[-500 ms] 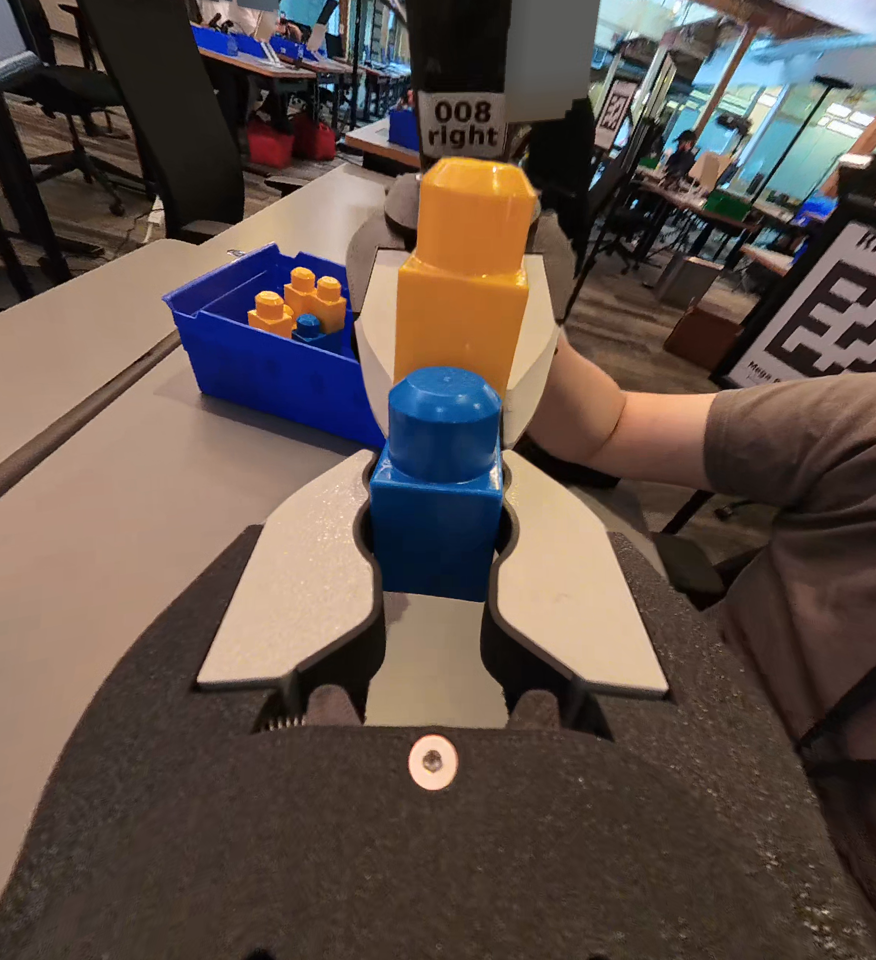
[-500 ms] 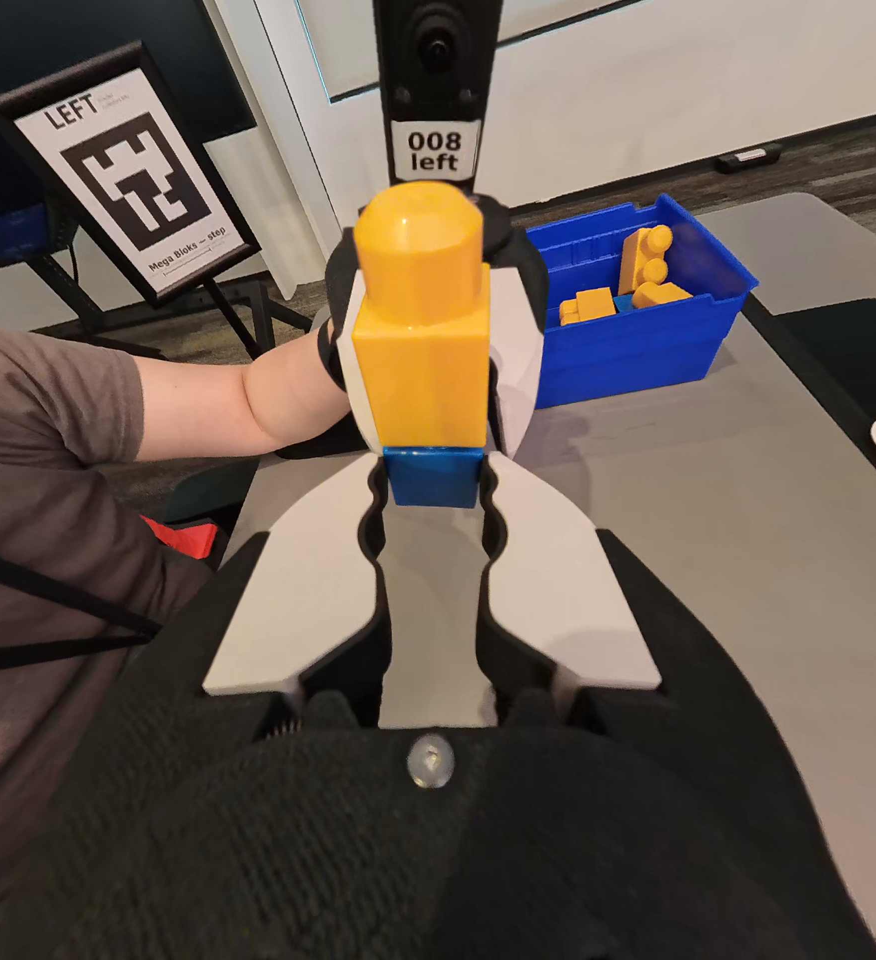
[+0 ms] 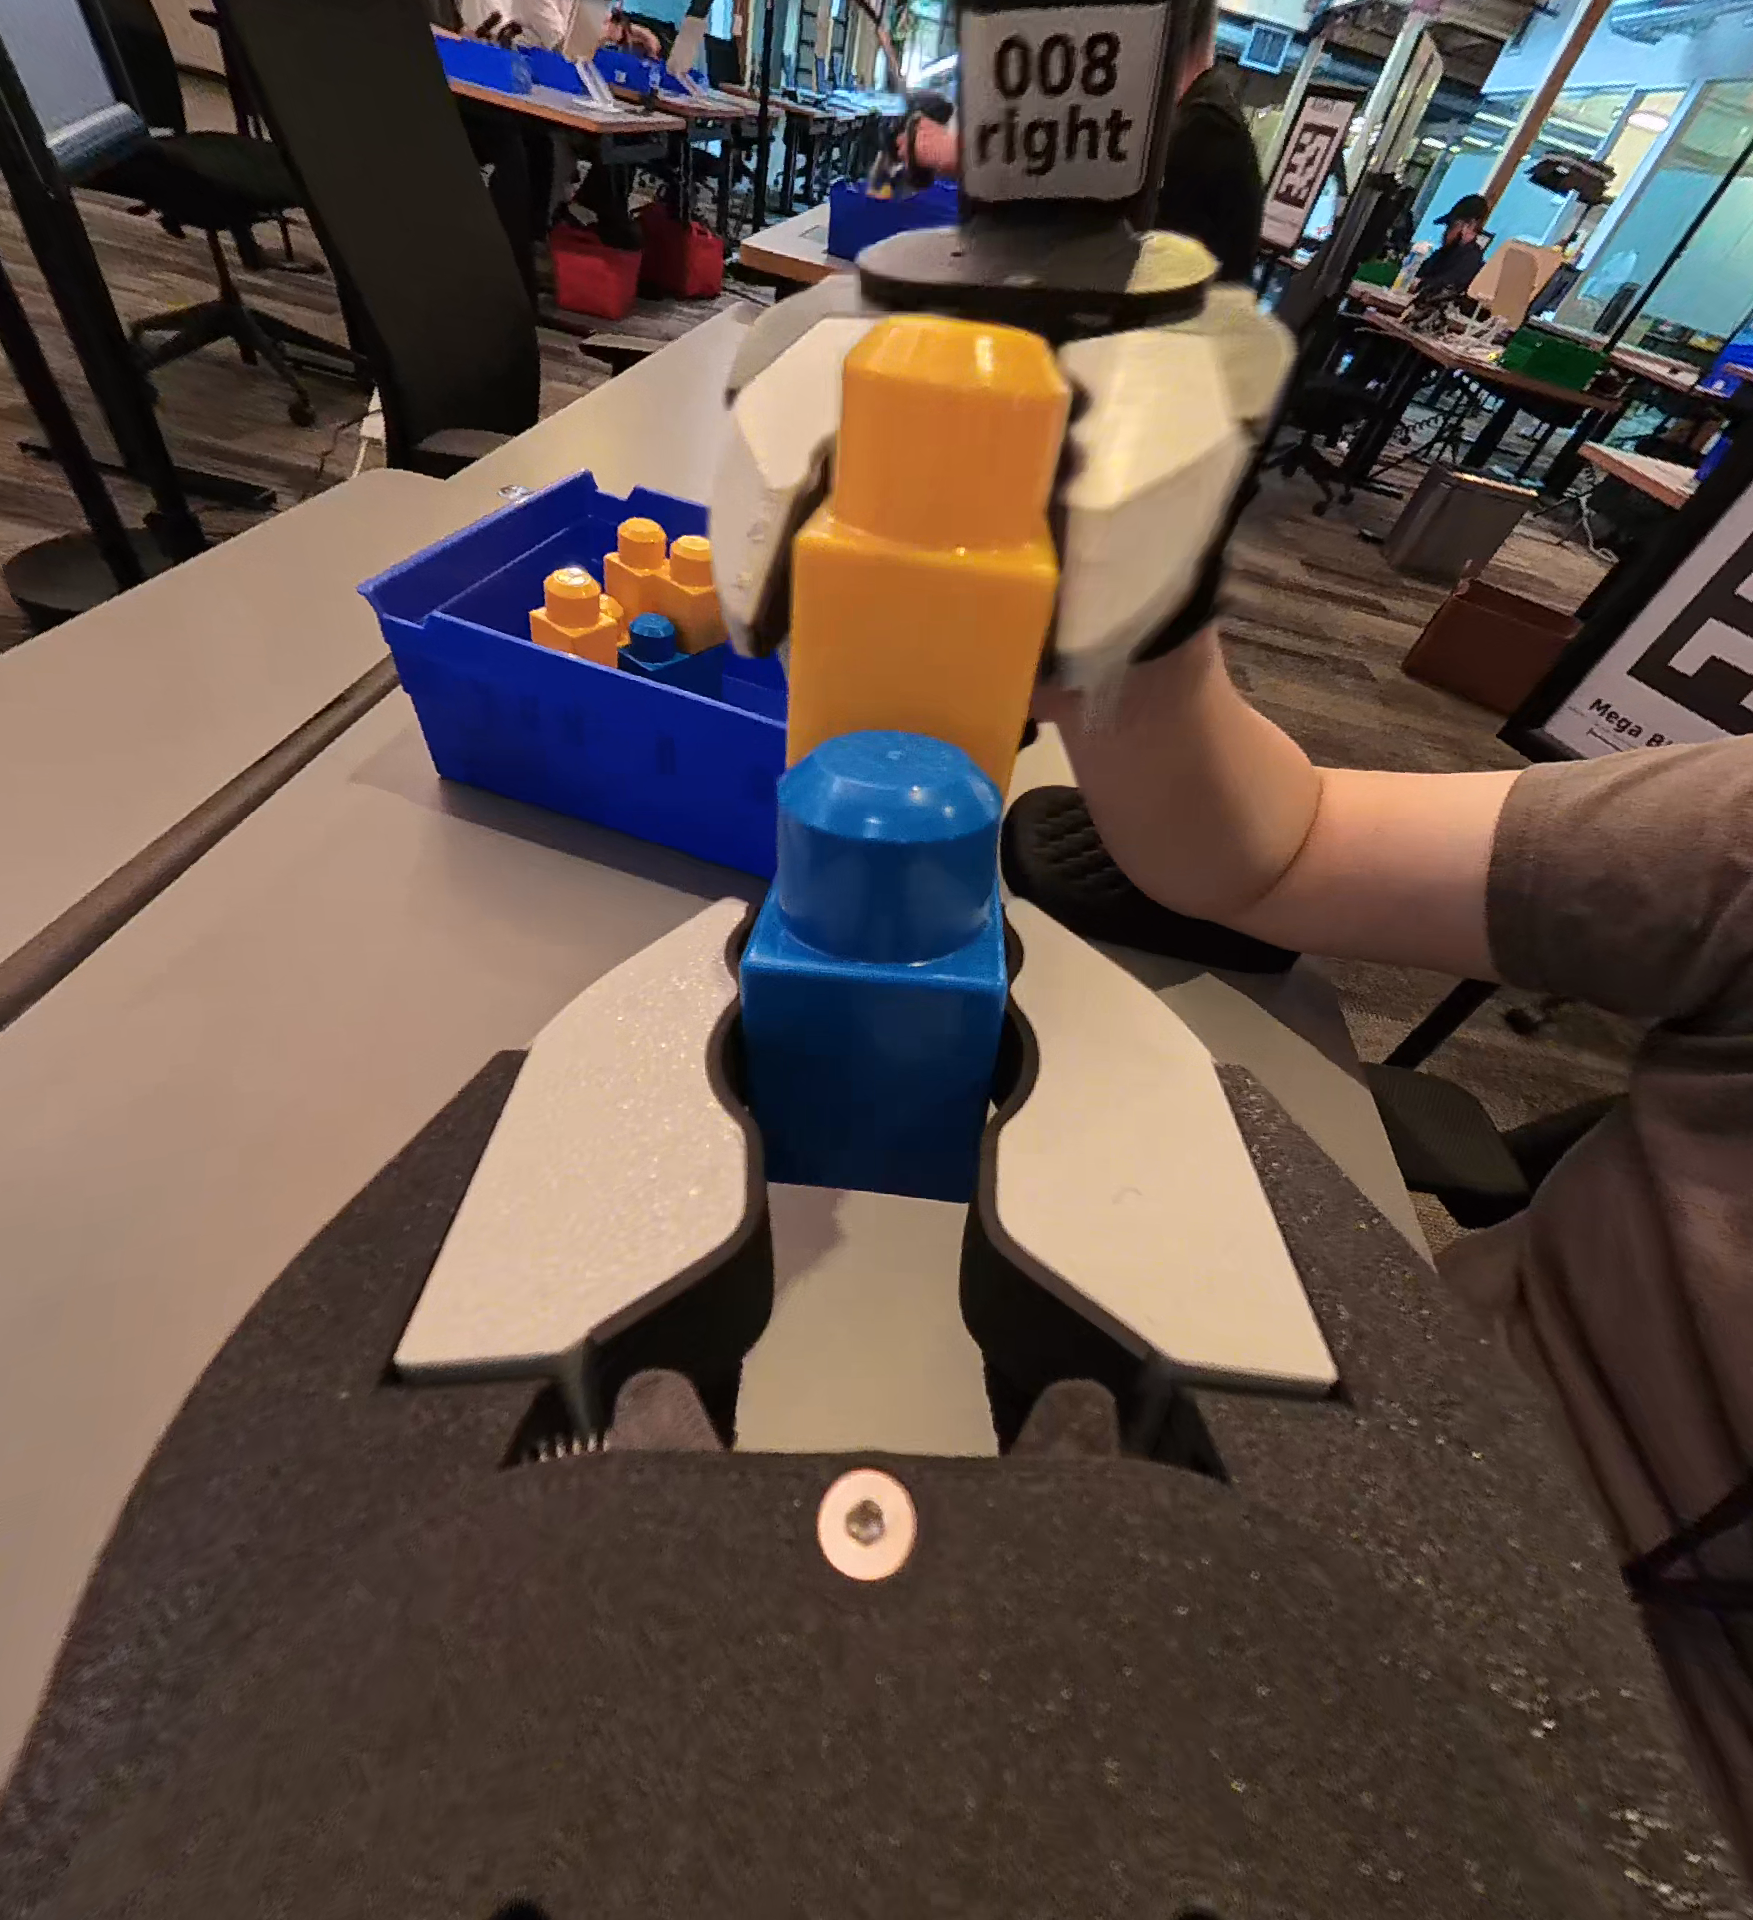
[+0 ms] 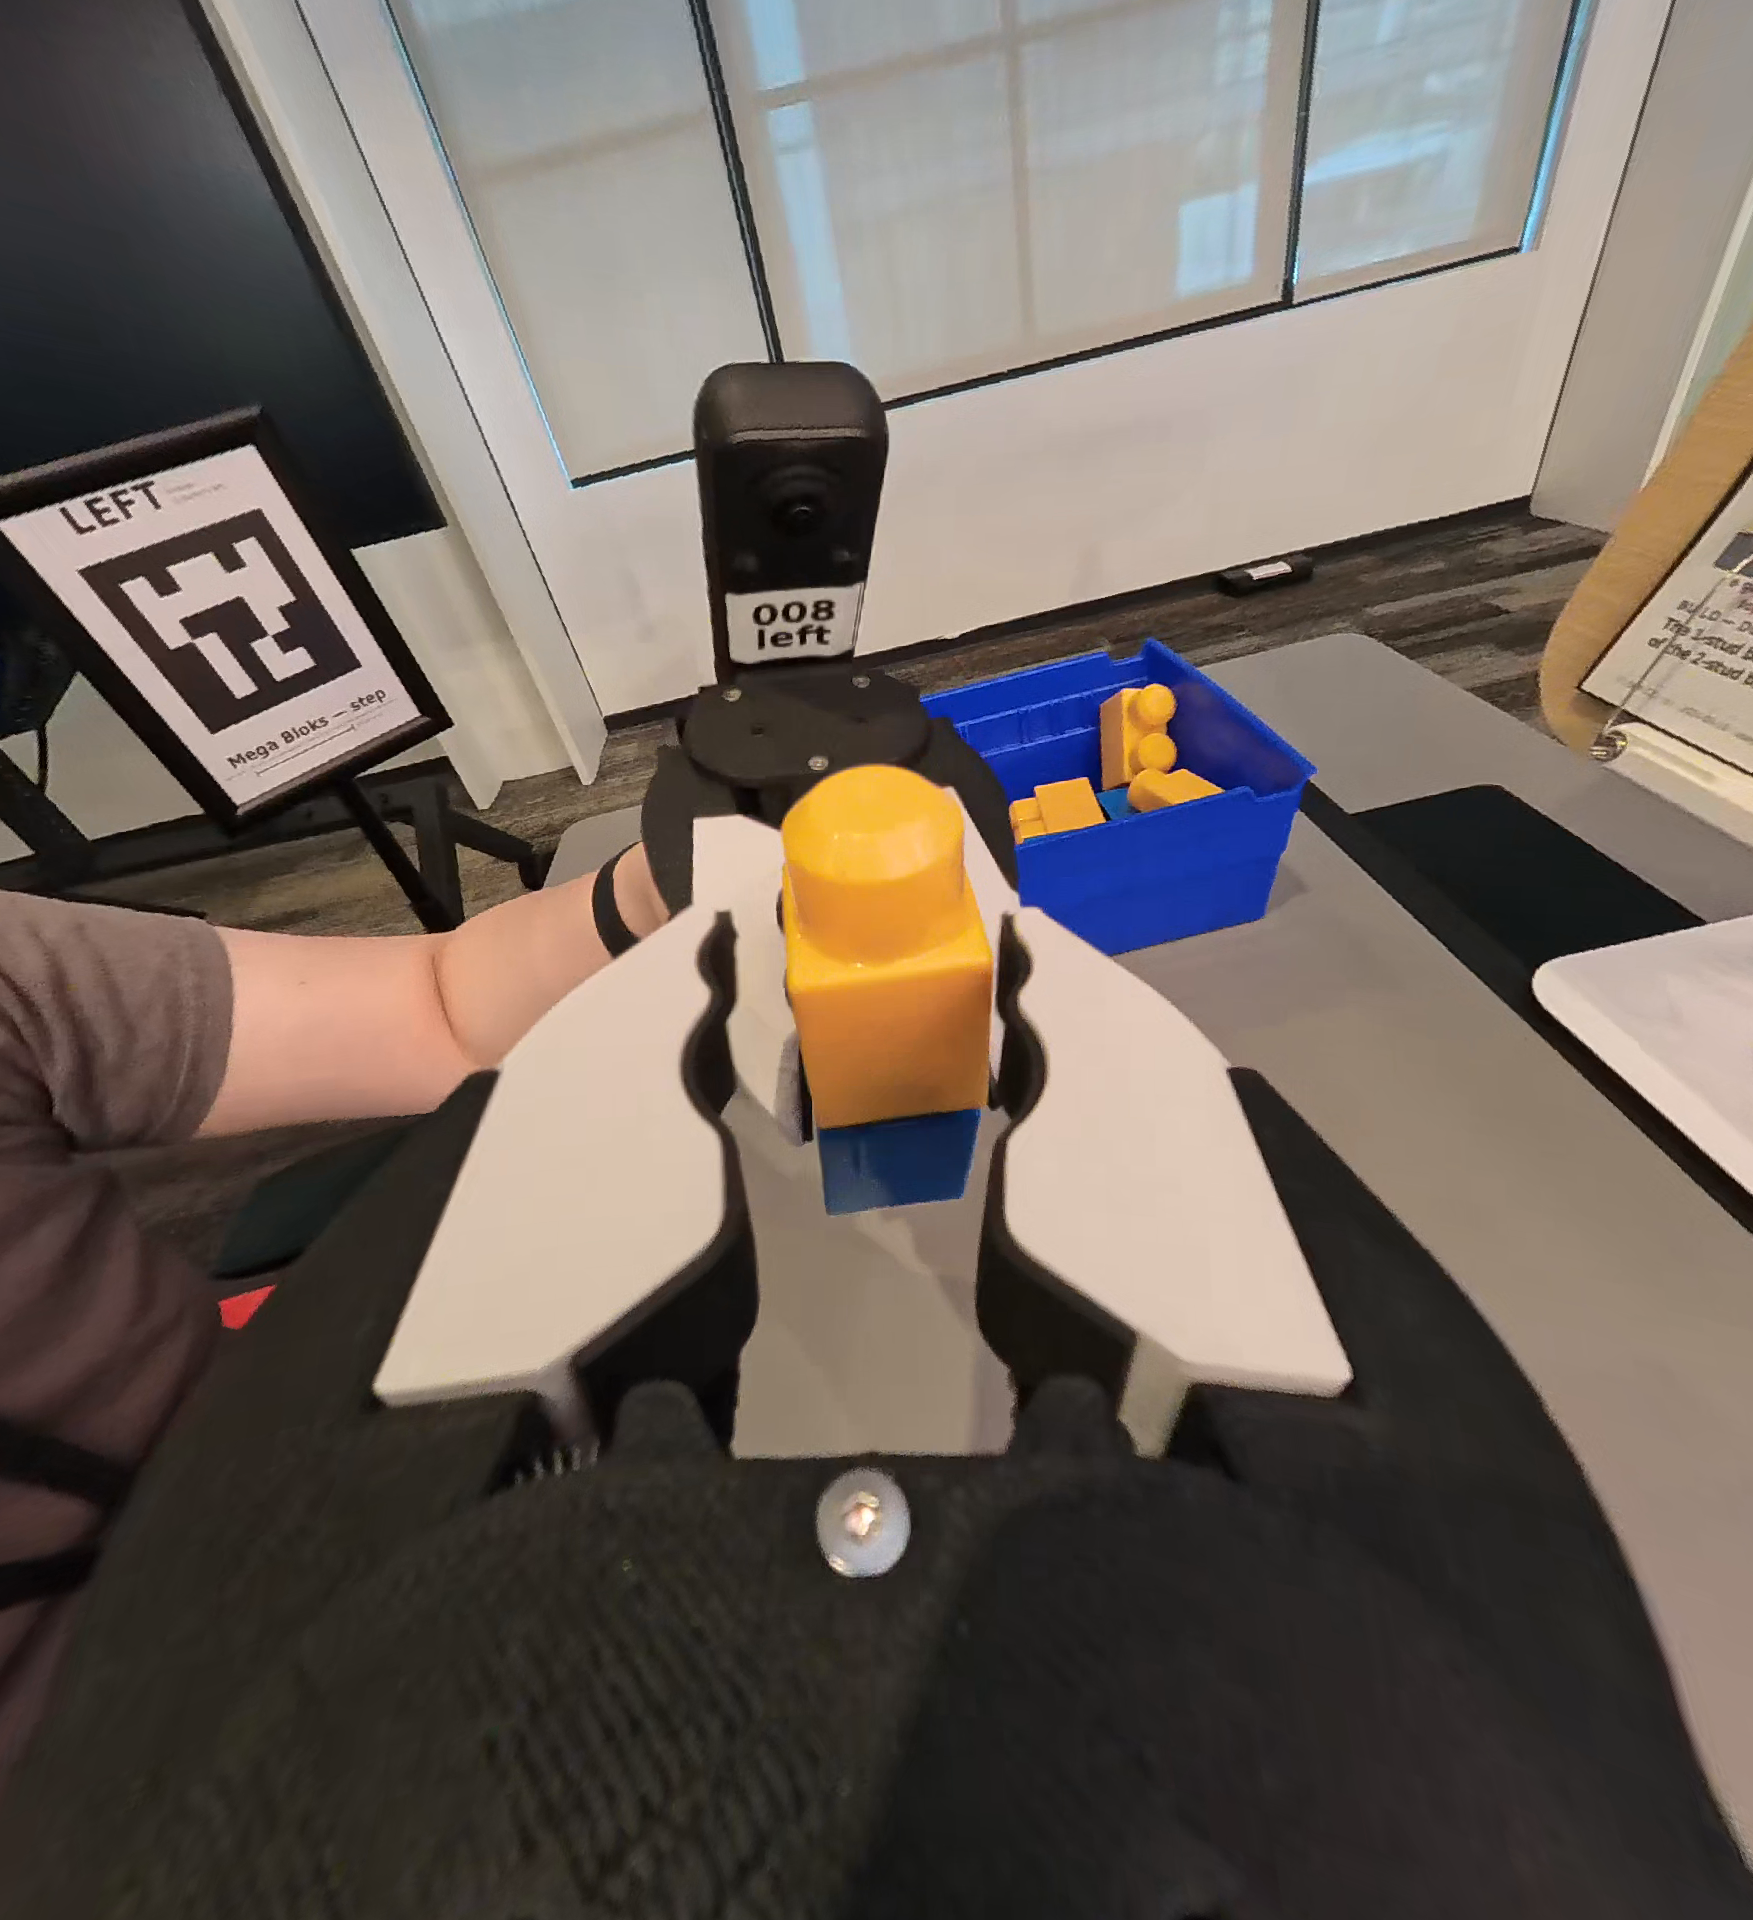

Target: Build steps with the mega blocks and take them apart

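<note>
We see left hand-held gripper (image 3: 874, 1029) clamped on blue block (image 3: 877, 997). Right hand-held gripper (image 4: 867, 1023) closed around yellow block (image 4: 887, 977), blue block (image 4: 898, 1158) directly under it. Both blocks held above gray tabletop (image 3: 228, 1039). Blue bin (image 3: 560, 717) behind, near, holding more yellow and blue blocks (image 3: 633, 608).
</note>
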Motion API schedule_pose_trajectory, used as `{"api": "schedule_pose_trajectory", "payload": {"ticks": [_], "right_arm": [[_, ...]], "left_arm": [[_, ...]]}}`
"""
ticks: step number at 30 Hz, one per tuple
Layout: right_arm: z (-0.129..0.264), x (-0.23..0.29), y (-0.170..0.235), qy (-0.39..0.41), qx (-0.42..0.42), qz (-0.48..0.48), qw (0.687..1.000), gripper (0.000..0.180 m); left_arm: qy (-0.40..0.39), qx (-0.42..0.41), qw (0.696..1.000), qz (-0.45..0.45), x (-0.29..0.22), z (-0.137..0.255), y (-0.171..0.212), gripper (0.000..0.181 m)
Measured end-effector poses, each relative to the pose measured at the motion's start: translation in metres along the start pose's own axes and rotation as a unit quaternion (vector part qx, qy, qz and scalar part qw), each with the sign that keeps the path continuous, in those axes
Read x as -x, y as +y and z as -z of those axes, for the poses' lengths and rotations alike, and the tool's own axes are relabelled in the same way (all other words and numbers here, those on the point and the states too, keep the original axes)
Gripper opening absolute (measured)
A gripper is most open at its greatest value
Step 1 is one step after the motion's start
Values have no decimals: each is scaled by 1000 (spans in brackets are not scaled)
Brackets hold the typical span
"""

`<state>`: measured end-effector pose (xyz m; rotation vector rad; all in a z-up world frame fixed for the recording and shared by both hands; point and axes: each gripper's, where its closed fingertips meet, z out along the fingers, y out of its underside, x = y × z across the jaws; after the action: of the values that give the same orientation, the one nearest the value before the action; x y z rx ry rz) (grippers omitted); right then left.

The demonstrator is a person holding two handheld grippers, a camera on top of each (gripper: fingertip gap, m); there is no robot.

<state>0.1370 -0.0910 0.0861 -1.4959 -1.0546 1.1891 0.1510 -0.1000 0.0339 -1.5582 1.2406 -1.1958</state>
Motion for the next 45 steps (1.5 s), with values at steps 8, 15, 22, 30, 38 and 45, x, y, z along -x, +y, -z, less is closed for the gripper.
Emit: {"api": "schedule_pose_trajectory", "payload": {"ticks": [8,15,22,30,38,45], "right_arm": [[0,-4,-6,-16,-57,-24,998,37],[-1,-6,-5,-17,-79,-30,996,37],[-1,-7,-5,-16,-95,-24,995,37],[-1,-3,-10,-37,-144,-34,988,37],[0,-9,-12,12,-206,-27,978,38],[1,-8,-11,0,-215,-24,976,37]], "left_arm": [[7,-24,1000,16,0,1,-5,41],[19,-34,999,36,0,1,-5,41],[26,-45,998,46,-1,1,-7,41],[31,-60,997,47,-3,4,-12,41],[8,-63,997,46,2,3,-13,41],[15,-58,997,45,0,4,-12,41]]}}
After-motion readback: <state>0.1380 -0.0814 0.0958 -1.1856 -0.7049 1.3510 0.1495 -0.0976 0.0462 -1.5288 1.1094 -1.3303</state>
